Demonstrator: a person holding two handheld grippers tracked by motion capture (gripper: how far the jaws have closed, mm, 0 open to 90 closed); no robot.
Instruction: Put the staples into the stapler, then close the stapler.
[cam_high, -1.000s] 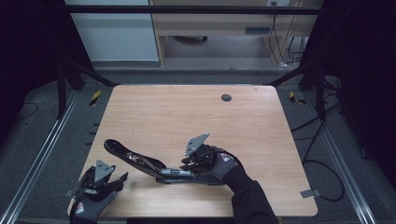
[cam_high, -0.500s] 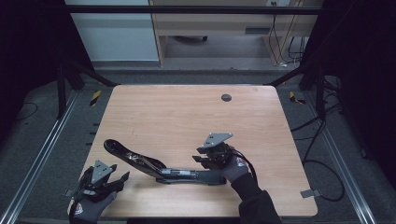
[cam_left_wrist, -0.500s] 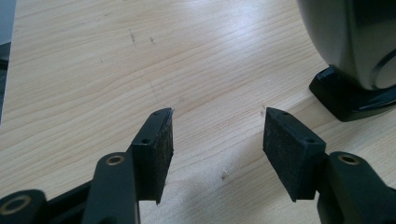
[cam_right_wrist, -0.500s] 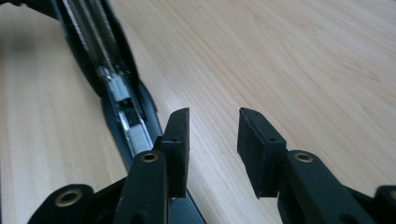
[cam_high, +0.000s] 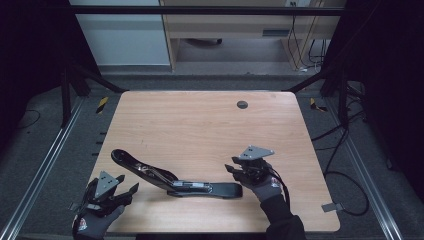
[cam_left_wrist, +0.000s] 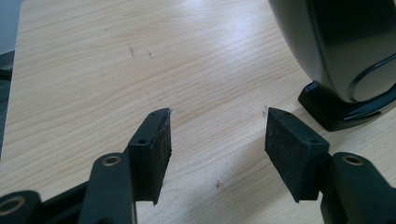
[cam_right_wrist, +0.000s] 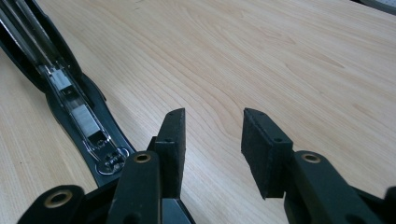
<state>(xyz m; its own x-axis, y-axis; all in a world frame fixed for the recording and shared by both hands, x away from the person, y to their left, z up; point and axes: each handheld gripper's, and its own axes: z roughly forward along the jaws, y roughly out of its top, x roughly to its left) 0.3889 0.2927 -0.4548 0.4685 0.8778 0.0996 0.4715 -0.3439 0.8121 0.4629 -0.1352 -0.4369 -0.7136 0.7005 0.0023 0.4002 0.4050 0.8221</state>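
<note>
My left gripper (cam_high: 122, 186) sits at the near left corner of the table (cam_high: 200, 125), jaws apart with nothing between them, and they've just been opening a bit more. The big black stapler (cam_high: 175, 179) lies opened out flat just to its right, stretching across to my right gripper (cam_high: 234, 171). That one's jaws have just spread wide, empty, just beside the stapler's end.

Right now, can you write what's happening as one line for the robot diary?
stapler: lying swung open on table | right gripper: jaws just opened, empty, beside stapler's end | left gripper: open, empty, near other end
</note>
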